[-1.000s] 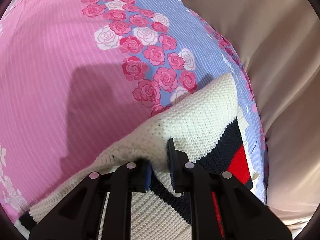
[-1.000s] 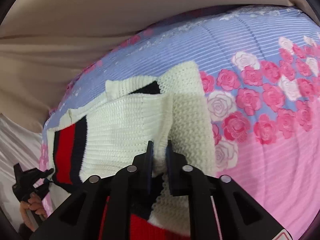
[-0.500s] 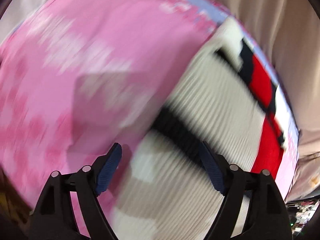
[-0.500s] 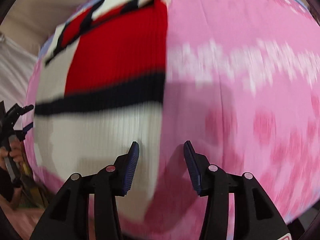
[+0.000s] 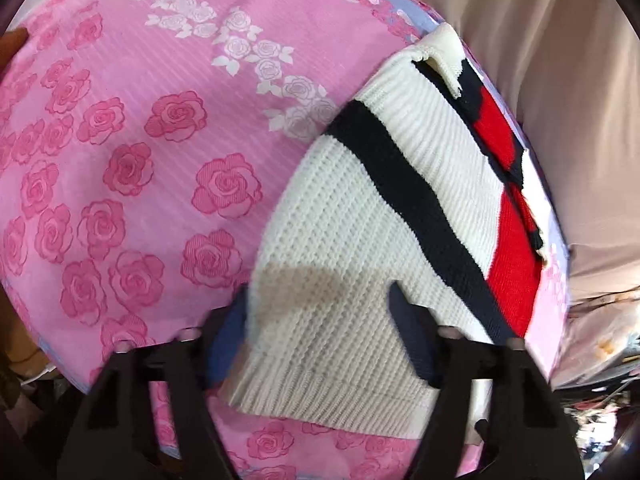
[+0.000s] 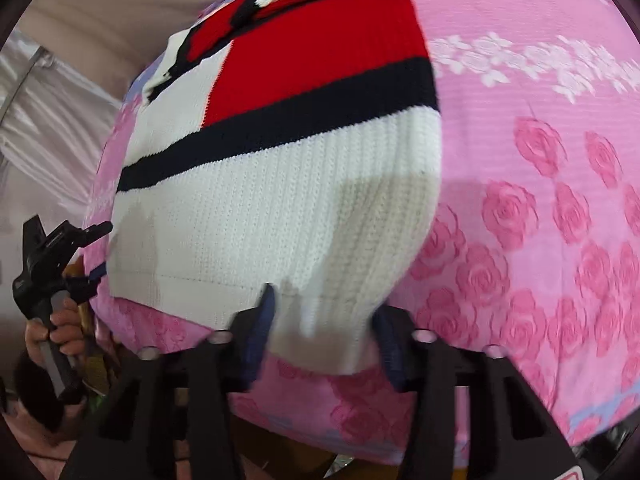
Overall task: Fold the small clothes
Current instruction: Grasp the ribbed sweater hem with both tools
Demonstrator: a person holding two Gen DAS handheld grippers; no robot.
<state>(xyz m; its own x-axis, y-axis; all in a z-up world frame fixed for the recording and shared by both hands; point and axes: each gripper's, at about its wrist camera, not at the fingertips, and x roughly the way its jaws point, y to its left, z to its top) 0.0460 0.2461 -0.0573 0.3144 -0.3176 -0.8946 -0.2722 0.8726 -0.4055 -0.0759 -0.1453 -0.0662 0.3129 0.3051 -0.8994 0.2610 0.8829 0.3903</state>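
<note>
Both grippers are spread wide on my feeds right now and neither one has hold of anything. The left gripper (image 5: 320, 312) sits over the near hem of the knit sweater (image 5: 372, 216), jaws wide apart with the cream ribbed edge showing between them; its left finger (image 5: 228, 336) is just off the sweater's side edge, over the pink rose bedsheet (image 5: 132, 168). The right gripper (image 6: 324, 320) is about the same, jaws wide, straddling the sweater's (image 6: 280, 184) other near corner. Can't really tell if the fingertips actually touch the knit or just hover above it, since the near edge is blurry in both views. The sweater lies folded flat on the sheet (image 6: 540, 200), cream with a navy stripe and red block, close to the bed's edge. In the right wrist view I can see the left gripper (image 6: 60, 248) off to the side.
</note>
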